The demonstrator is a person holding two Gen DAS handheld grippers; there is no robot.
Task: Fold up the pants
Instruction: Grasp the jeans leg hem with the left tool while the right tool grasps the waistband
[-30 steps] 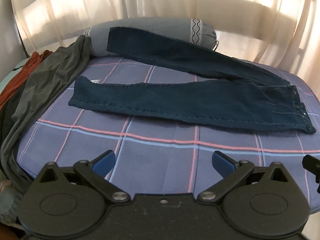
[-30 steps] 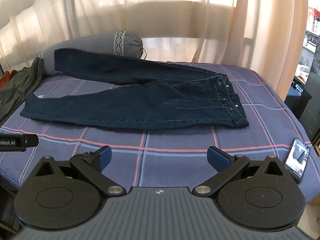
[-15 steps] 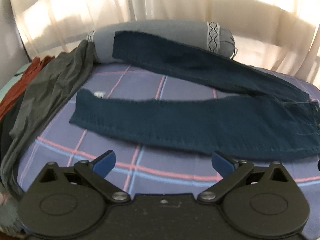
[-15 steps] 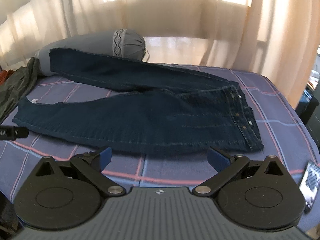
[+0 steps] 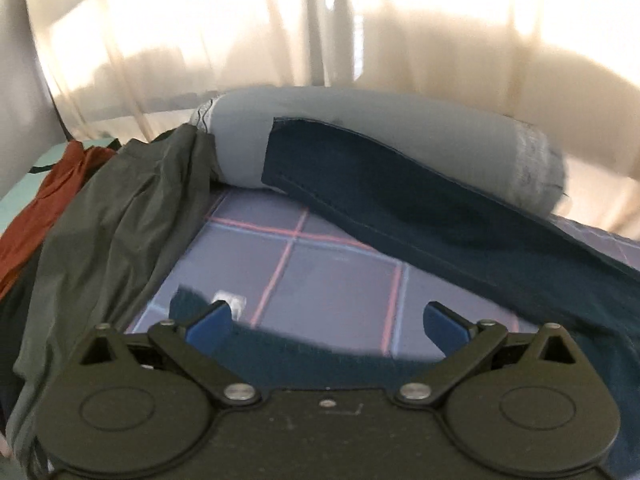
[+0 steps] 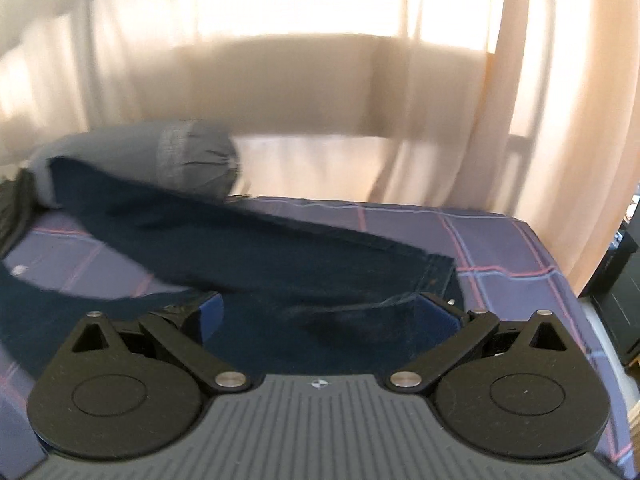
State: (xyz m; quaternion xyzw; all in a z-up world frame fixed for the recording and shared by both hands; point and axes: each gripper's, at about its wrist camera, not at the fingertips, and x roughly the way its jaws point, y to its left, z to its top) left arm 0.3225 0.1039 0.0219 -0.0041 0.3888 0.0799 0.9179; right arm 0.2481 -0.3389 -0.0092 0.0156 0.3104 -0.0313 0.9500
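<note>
Dark blue jeans (image 5: 408,208) lie spread on a bed with a purple checked sheet (image 5: 332,280). One leg runs up onto a grey bolster pillow (image 5: 360,120); the other leg's hem lies under my left gripper (image 5: 328,320), which is open and empty just above it. My right gripper (image 6: 320,312) is open and empty, low over the waist end of the jeans (image 6: 280,264), with the waistband corner near its right finger. Both views are motion-blurred.
A grey garment (image 5: 120,208) and an orange one (image 5: 48,196) are heaped at the bed's left side. Sheer curtains (image 6: 320,60) hang behind the bed. The bed's right edge (image 6: 560,272) drops to dark furniture.
Both grippers have moved forward and down toward the jeans, left to the near leg's hem, right to the waist. Both stayed open. The phone has left the right view.
</note>
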